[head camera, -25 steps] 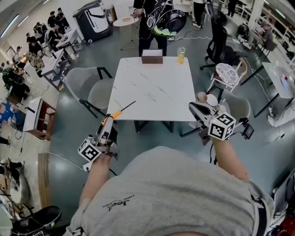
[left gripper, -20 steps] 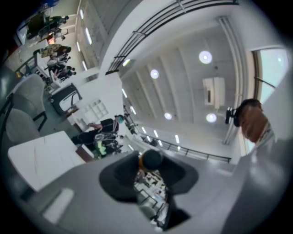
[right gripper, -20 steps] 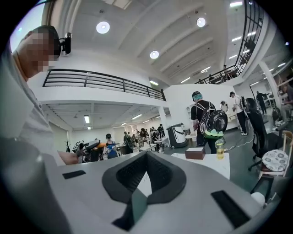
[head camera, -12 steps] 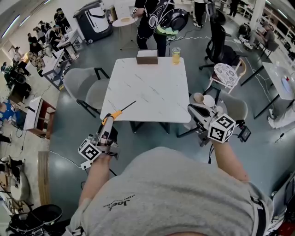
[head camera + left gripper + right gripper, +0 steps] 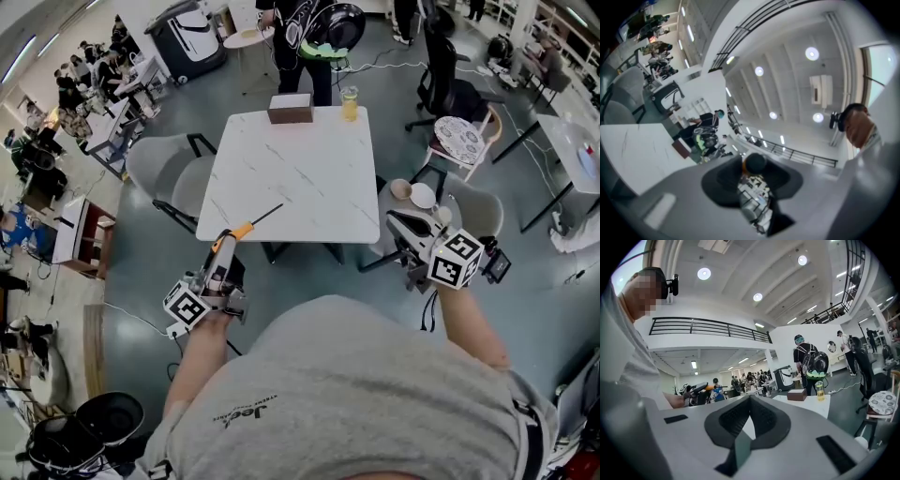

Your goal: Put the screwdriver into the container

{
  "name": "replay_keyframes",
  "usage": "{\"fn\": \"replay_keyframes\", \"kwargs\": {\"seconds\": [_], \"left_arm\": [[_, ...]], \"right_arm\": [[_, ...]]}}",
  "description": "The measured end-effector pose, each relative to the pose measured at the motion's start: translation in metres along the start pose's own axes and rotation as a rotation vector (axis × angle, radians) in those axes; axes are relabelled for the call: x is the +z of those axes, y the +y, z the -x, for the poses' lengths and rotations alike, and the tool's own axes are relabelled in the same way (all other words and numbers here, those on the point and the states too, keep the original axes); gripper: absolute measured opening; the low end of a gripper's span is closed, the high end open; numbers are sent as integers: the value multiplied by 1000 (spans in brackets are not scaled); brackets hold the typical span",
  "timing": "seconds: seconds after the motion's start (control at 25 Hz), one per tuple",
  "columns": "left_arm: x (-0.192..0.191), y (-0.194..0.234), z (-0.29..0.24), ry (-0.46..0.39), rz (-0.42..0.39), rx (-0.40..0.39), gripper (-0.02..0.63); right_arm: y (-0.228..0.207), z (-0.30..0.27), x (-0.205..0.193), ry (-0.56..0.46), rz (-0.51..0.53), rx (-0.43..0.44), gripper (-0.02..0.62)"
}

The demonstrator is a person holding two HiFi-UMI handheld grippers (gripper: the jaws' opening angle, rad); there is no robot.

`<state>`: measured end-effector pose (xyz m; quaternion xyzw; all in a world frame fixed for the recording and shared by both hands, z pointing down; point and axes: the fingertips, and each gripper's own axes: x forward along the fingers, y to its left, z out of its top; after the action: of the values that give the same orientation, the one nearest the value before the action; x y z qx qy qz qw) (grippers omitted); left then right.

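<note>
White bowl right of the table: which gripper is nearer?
Right. The right gripper sits just this side of the bowl; left gripper, holding the screwdriver, is past the table's opposite corner.

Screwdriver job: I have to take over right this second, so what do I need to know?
The left gripper has its jaws shut on the screwdriver, whose shaft points toward the table.
The right gripper has its jaws together with nothing in them.
The brown box, likely the container, sits at the table's far edge near a jar of yellow liquid.
Done: the screwdriver is picked up.
Left: carry it across the table and put it in the box.
</note>
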<state>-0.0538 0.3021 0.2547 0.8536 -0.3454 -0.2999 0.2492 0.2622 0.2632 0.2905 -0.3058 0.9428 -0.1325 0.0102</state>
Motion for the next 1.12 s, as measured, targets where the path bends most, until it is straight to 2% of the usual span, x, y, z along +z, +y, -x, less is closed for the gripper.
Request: {"fn": "replay_keyframes", "kwargs": {"seconds": [0.2, 0.52, 0.88, 1.12], "left_arm": [[-1, 13, -6, 5, 13, 10, 126], [19, 54, -22, 15, 42, -33, 126], [105, 159, -48, 7, 98, -130, 126], [161, 224, -65, 44, 109, -144, 126]], "right_arm": [[-9, -5, -3, 18, -2, -7, 8], [-19, -42, 4, 36, 16, -41, 8], [-28, -152, 27, 18, 51, -131, 8], [-29, -234, 52, -4, 65, -164, 8]]}}
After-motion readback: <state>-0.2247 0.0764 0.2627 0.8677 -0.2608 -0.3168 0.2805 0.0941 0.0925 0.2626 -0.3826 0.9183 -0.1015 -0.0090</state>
